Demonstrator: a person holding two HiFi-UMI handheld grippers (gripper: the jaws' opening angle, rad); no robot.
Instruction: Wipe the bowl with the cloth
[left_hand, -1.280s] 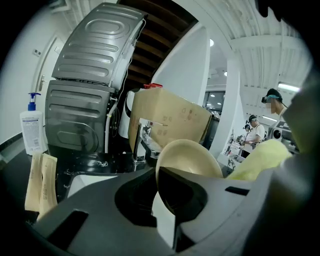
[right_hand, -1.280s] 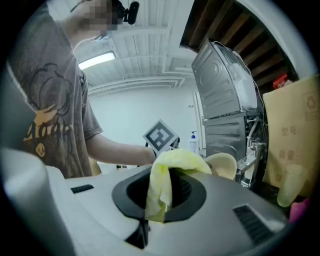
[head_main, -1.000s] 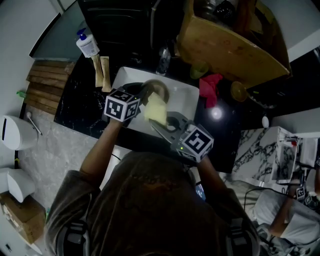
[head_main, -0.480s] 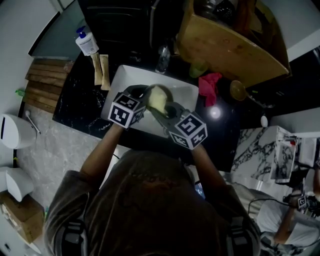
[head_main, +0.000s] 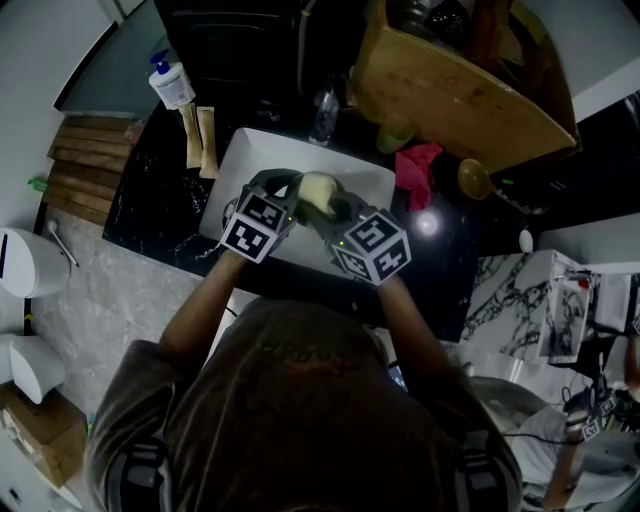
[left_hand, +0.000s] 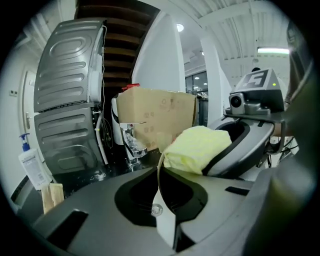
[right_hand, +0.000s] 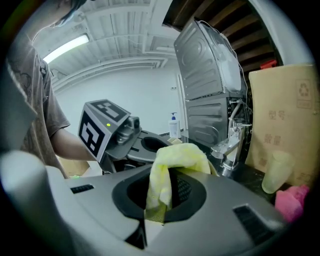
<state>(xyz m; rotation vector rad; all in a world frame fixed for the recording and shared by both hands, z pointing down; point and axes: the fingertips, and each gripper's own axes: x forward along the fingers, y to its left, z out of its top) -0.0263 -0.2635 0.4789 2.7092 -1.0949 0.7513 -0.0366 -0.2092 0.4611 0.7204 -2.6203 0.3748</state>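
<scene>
My left gripper (head_main: 287, 192) holds the bowl (left_hand: 159, 176) over the white sink; its thin pale rim runs edge-on between the shut jaws in the left gripper view. My right gripper (head_main: 330, 213) is shut on the yellow cloth (head_main: 314, 190), which bulges out past its jaws (right_hand: 172, 165). The cloth (left_hand: 196, 149) presses against the bowl right in front of the left gripper. The two grippers meet tip to tip over the sink. From the head view the cloth and the grippers hide most of the bowl.
The white sink (head_main: 250, 158) is set into a black marbled counter (head_main: 150, 215), with a chrome faucet (right_hand: 231, 140) behind it. A soap bottle (head_main: 172, 88) stands at the back left. A cardboard box (head_main: 450, 90), a pale cup (head_main: 397, 135) and a pink rag (head_main: 420, 168) lie to the right.
My right gripper has moved up and left with the cloth until it meets the left gripper and the bowl. The left gripper has shifted slightly right.
</scene>
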